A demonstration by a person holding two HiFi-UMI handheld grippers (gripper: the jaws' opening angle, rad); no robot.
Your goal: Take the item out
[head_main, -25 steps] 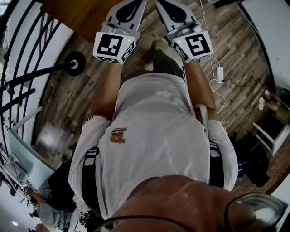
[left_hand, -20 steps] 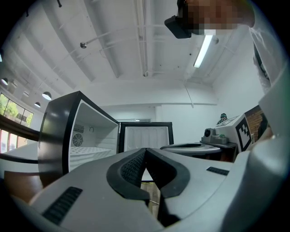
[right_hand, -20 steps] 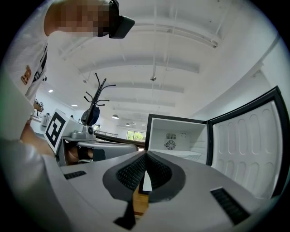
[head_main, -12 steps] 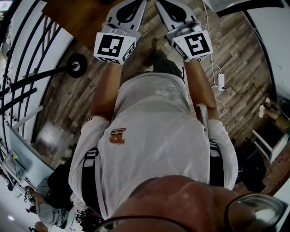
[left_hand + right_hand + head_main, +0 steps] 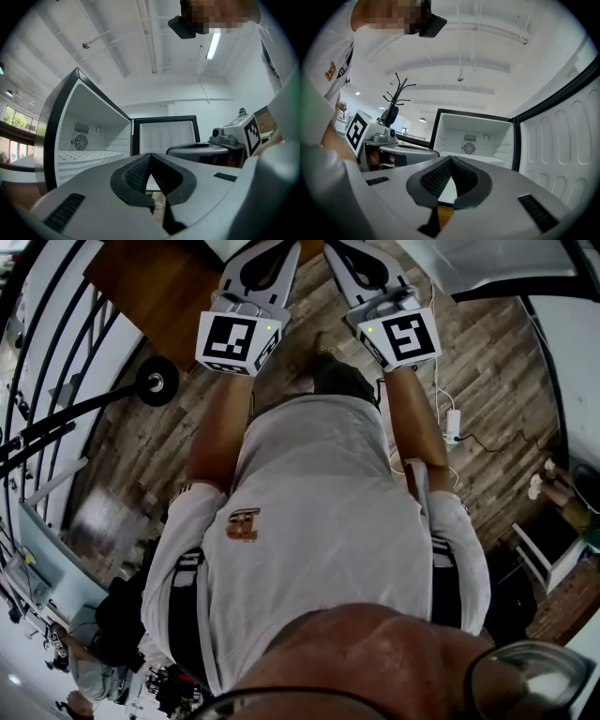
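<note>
left gripper view: left tool (image 5: 150, 155) jaws pressed together, nothing between them, facing the open fridge (image 5: 96, 140); door (image 5: 166, 136) swung out right of the fridge cavity. right gripper view: right tool (image 5: 451, 159) also pressed together, empty, in front of the fridge. item can't be made out inside the fridge.

Fridge (image 5: 451, 129) mouth open ahead, free room above shelf (image 5: 480, 159); open door (image 5: 562, 150) stands along right side

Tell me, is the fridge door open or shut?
Open: the door stands swung aside, and the fridge's white inside and fan show.
</note>
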